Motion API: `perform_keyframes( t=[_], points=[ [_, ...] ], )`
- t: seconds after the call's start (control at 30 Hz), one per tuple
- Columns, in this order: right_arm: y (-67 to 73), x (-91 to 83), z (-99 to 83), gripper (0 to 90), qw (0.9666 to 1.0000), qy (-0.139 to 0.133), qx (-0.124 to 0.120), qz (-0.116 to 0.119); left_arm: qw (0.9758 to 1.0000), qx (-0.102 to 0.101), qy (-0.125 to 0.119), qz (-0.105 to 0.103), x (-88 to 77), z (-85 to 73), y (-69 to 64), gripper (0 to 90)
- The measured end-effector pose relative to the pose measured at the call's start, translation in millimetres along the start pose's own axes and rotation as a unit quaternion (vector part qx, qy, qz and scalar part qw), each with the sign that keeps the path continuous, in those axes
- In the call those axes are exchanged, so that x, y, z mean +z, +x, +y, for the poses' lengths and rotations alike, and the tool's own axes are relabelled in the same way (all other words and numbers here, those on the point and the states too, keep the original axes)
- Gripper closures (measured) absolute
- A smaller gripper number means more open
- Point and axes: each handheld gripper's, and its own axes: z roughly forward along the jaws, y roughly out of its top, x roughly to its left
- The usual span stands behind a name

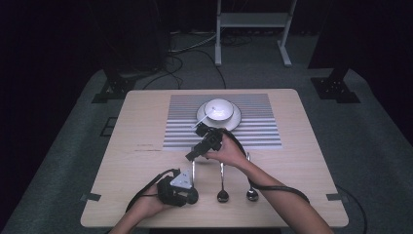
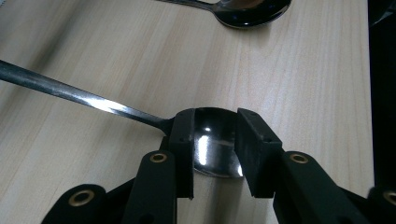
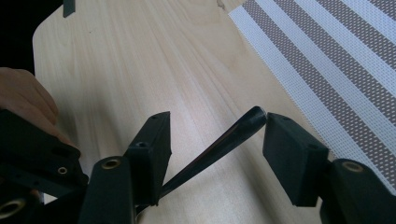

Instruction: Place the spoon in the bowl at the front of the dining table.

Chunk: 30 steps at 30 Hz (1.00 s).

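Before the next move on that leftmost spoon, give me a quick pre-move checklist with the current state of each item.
1. Left tongs clamped on the leftmost spoon's bowl: ok.
2. Spoon handle lies between the right tongs: ok.
3. Right tongs pressing the handle: not ok, a gap shows at one pad.
4. Other two spoons apart from the held one: ok.
5. Cup and saucer on the striped mat, away from both tongs: ok.
6. Spoon flat on the table: cannot tell.
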Motion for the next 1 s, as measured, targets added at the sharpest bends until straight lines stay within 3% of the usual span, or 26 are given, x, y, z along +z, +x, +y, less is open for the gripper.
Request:
perform_keyframes(
  t=[0.13, 0.33, 0.5, 0.67, 0.83, 1.0],
  points=[
    [-1.8, 2.7, 1.4, 48.9, 1.0000, 0.003, 0.004, 0.001, 1.0000, -0.001, 0.000, -0.001, 0.0, -0.1, 0.2, 68.0],
    [-2.9, 6.2, 2.8, 65.3, 0.9998, 0.015, 0.008, -0.011, 1.0000, -0.005, -0.002, -0.003, 0.1, -0.5, 0.7, 68.0],
    [-3.3, 3.4, 3.7, 68.1, 0.9997, 0.019, 0.012, -0.008, 1.0000, -0.001, 0.003, -0.001, -0.9, 0.0, 1.0, 67.0],
    [2.1, -3.8, 6.2, 75.6, 0.9998, 0.013, 0.012, 0.004, 0.9998, -0.004, 0.016, 0.008, -6.6, 0.0, 1.6, 59.7],
    [10.0, -16.9, 11.0, 82.7, 0.9993, 0.010, 0.027, 0.024, 0.9982, -0.047, -0.038, -0.003, -27.2, -7.2, 11.0, 55.2],
    [19.6, -33.9, 17.8, 88.3, 0.9986, 0.008, 0.037, 0.038, 0.9947, -0.082, -0.058, 0.021, -42.4, -16.9, 21.7, 47.5]
  ],
)
